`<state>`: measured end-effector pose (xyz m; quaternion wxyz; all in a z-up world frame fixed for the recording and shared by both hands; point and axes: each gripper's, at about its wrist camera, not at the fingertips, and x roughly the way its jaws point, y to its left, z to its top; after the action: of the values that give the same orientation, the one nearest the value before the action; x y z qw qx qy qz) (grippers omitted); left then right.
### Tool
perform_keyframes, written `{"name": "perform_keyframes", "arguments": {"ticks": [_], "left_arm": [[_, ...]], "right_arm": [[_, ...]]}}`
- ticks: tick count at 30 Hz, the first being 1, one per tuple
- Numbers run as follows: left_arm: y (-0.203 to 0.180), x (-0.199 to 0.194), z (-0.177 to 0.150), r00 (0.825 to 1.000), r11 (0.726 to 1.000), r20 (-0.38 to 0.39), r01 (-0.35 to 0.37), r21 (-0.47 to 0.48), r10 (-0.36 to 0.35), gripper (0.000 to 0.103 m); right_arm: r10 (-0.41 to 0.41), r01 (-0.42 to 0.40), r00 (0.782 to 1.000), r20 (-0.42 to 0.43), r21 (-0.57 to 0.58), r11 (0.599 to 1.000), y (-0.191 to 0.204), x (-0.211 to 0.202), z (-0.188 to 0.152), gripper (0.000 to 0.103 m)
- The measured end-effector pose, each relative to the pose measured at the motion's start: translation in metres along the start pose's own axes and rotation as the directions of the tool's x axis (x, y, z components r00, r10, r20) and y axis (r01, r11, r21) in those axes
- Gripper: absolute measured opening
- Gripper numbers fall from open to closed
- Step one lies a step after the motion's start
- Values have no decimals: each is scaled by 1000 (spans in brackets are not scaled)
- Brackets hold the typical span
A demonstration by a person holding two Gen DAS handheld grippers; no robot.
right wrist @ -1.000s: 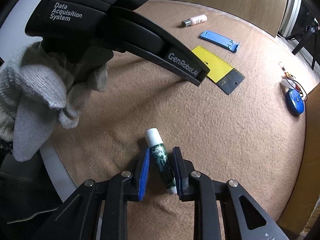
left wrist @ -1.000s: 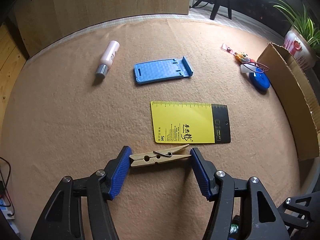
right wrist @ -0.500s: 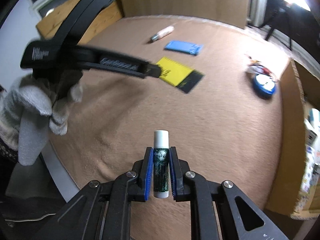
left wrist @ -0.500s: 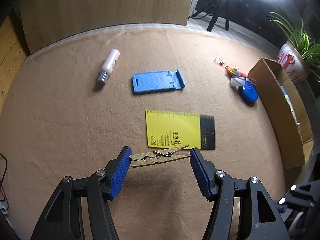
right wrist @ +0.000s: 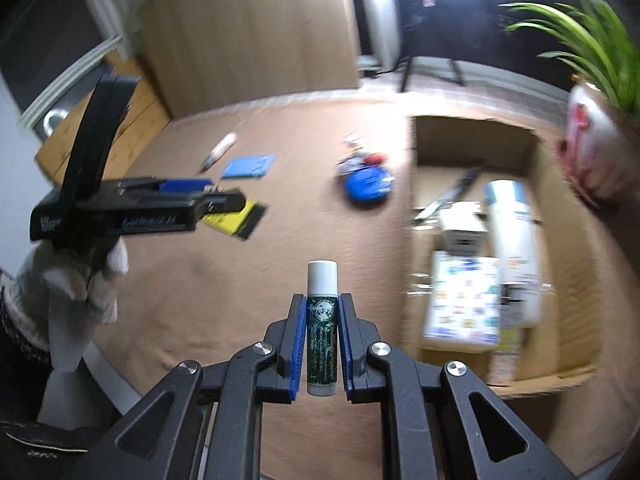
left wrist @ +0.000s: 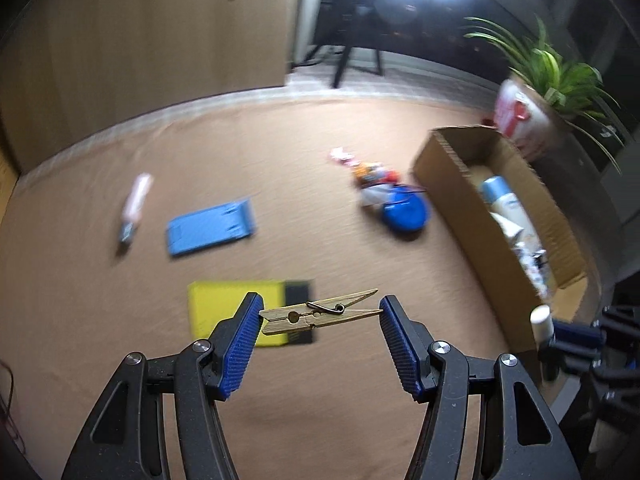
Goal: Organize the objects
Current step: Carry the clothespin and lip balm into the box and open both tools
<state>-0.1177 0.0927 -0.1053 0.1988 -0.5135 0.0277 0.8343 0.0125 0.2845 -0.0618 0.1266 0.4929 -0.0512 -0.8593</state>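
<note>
The left gripper [left wrist: 320, 314] stood about half open, its blue pads clamped on the two ends of a wooden clothespin [left wrist: 320, 312] held crosswise, clear of the tan mat [left wrist: 320, 152]. The right gripper [right wrist: 322, 344] was nearly closed on a green lip-balm tube [right wrist: 321, 332], white cap forward, raised beside the open cardboard box [right wrist: 472, 132]. A yellow card [left wrist: 232, 300], blue stand [left wrist: 210, 227], pink tube [left wrist: 136, 204] and blue disc [left wrist: 404, 218] lay on the mat.

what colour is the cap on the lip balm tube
White, above a dark green label on the lip balm tube; clearest in the right wrist view.
</note>
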Motion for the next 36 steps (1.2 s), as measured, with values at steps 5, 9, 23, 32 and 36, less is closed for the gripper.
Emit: {"name": "perform_keyframes", "arguments": {"ticks": [5,9,23,32,36], "left_arm": [[-47,6,17,998,996,11,55,71,-56,64],[-86,9,29,995,987,20,97,130,-100,64],[-177,37,61,987,963,19,151,224,-159,64],[-191,47,72,986,960,9,159,230,-166,67],[-191,44,72,986,960,14,156,230,-164,81]], "right_arm": [[-62,58,997,40,74,996,-36,-14,1,14],[-110,101,992,63,129,986,-66,-25,0,14],[-172,154,983,65,222,963,-121,-30,-3,14],[-164,151,985,45,212,966,-125,-23,-4,25],[-205,190,977,58,196,962,-118,-24,-6,61]]}}
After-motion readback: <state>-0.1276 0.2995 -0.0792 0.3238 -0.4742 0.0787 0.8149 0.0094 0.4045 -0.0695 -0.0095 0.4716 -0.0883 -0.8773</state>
